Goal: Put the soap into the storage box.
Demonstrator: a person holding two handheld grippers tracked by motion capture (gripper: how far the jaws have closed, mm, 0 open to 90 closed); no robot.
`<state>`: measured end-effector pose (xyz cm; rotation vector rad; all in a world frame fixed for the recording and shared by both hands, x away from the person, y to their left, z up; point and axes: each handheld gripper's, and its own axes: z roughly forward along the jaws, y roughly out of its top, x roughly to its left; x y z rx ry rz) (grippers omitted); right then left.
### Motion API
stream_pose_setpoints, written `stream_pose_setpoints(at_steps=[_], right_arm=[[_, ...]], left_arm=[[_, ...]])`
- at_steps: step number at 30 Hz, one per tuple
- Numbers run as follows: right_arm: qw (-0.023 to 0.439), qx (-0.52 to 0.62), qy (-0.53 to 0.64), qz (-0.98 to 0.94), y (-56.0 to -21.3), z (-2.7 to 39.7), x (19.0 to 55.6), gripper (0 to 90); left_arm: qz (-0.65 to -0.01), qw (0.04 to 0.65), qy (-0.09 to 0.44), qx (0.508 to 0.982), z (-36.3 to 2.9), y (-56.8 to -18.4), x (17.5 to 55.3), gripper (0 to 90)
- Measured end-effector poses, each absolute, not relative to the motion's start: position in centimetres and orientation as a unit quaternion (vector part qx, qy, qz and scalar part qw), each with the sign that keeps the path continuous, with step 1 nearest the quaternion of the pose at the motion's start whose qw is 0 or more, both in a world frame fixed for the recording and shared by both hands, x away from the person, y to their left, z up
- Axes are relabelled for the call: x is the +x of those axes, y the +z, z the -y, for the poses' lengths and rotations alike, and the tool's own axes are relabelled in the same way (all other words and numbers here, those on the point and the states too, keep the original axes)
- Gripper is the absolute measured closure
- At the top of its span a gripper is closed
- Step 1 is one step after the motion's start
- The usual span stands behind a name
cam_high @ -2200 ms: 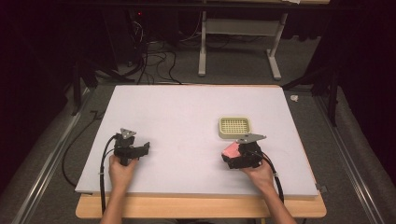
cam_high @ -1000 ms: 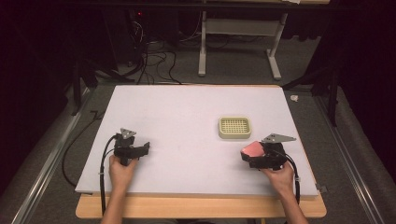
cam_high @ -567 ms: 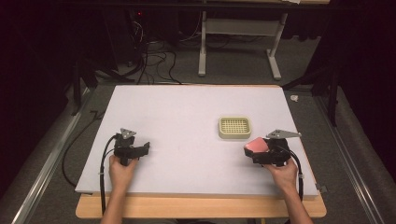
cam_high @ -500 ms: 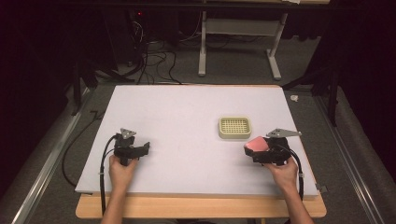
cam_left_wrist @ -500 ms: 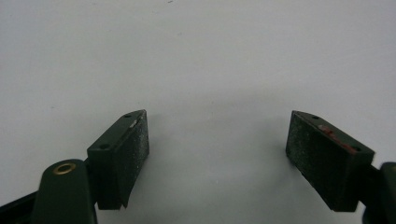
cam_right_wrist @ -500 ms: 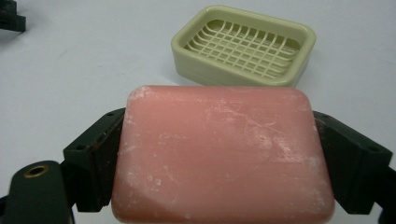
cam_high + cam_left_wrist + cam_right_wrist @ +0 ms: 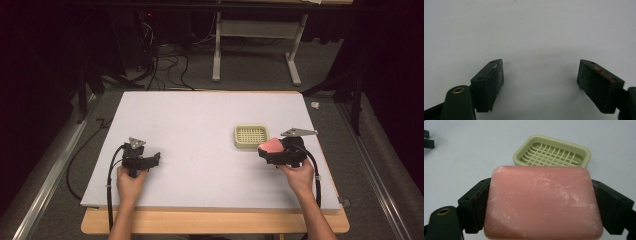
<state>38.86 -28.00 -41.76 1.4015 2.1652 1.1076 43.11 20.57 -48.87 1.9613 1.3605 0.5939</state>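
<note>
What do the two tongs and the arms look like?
Both are black. The left tongs end in two blocky jaws with rough dark pads; a brass-ringed hole sits at the base. Each carries a grey three-cornered plate on top and trails a black cable. The right tongs match. Forearms are bare, no sleeves.

Bright, evenly lit white table (image 7: 200,120) amid dark surroundings; soft shadows, slight blur up close.

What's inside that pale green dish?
The dish holds nothing but its own grid floor. The pink soap, clamped in the right gripper, covers its near rim.
</note>
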Motion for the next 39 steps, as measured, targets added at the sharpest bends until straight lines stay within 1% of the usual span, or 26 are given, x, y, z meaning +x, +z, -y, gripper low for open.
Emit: stream_pose_setpoints(at_steps=[9,39], right_arm=[[0.167,0.499,0.379,-0.762,-40.8,27.1,40.3,13.7],[0.163,0.524,0.347,-0.760,-41.3,25.3,44.8,13.7]], left_arm=[[-0.520,0.335,0.228,0.753,-20.6,-48.9,43.1,22.3],[-0.518,0.335,0.227,0.754,-20.6,-48.9,43.1,22.6]])
